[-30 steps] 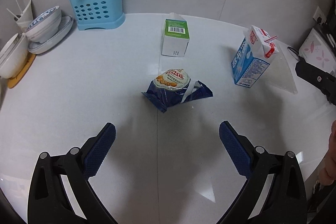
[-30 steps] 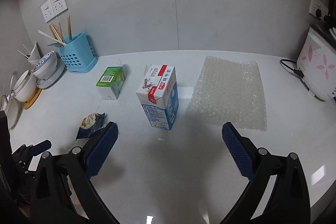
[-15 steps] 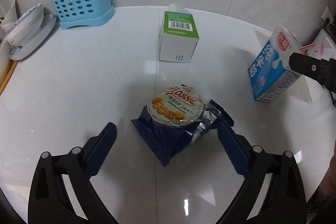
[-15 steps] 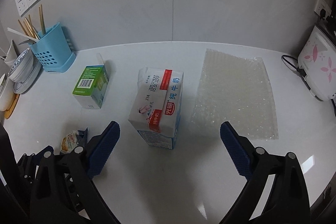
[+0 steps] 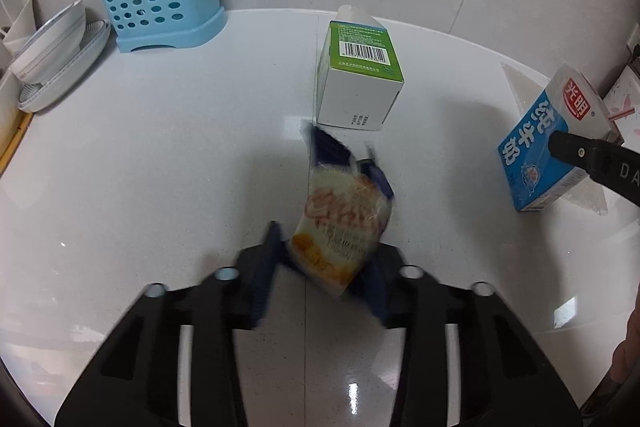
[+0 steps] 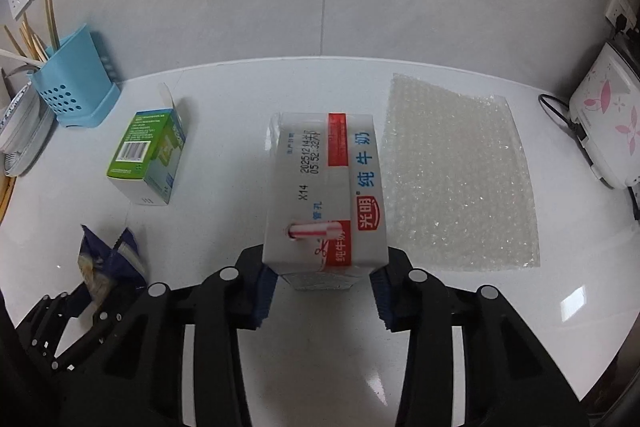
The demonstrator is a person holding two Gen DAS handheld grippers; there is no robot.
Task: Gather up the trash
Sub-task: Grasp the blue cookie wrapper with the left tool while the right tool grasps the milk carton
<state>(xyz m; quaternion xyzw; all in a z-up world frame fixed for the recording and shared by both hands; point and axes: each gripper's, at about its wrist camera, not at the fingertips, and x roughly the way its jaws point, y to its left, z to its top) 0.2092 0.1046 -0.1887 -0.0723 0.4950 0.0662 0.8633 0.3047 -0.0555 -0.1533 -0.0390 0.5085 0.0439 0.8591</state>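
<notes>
Left gripper (image 5: 320, 279) pinches the blurred cookie wrapper (image 5: 340, 227), held upright over the white counter (image 5: 160, 167). Right gripper (image 6: 320, 291) clamps the milk carton (image 6: 326, 195), between green box (image 6: 148, 157) and bubble wrap (image 6: 460, 179).

I see the snack wrapper (image 5: 340, 223) between my left gripper (image 5: 324, 275) fingers, near edge of the counter (image 5: 180, 147); small box (image 5: 358, 75) just behind it; utensil holder (image 5: 160, 11) far left against the wall, bowls (image 5: 52, 47) left of that; milk carton (image 6: 326, 195) between my right gripper (image 6: 320, 291) fingers, right of the box; bubble wrap (image 6: 456, 175) flat just right of the carton; rice cooker (image 6: 604, 139) far right.
</notes>
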